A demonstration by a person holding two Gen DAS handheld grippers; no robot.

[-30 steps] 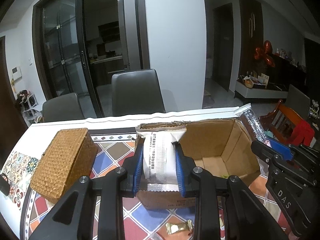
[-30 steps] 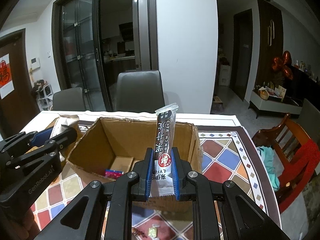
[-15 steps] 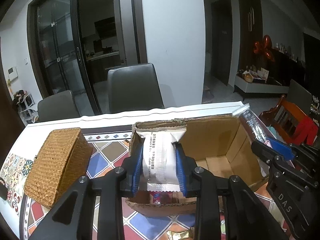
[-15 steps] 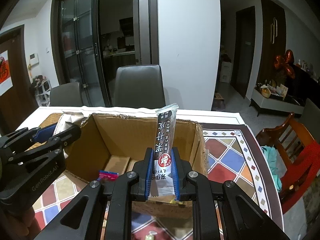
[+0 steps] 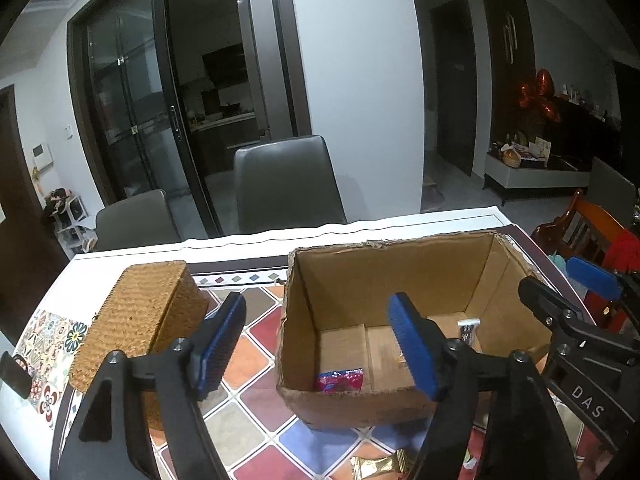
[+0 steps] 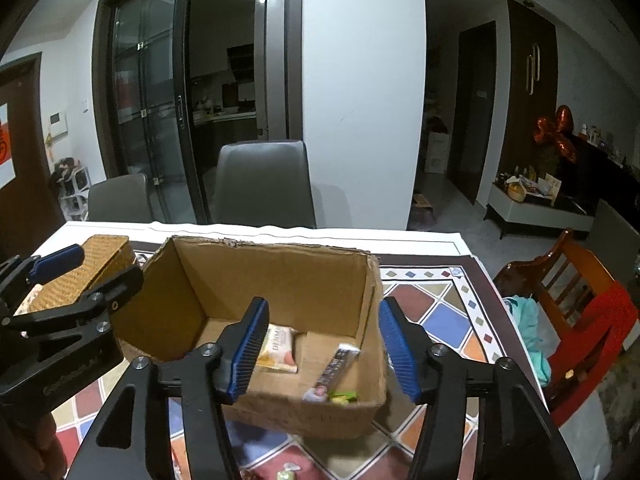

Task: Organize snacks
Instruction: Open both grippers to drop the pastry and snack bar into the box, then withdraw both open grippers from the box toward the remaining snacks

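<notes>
An open cardboard box stands on the patterned table. My left gripper is open and empty above the box's near left corner. My right gripper is open and empty above the box's near right side. Inside the box lie a white and orange packet, a long dark snack bar, a red wrapper and a small green and yellow piece. A gold wrapped candy lies on the table in front of the box.
A woven wicker box sits left of the cardboard box. Another small candy lies on the table near the front. Grey chairs stand behind the table, and a wooden chair with red cloth stands at the right.
Both grippers have opened. The white packet left my left gripper and the long dark bar left my right gripper; both now lie inside the box.
</notes>
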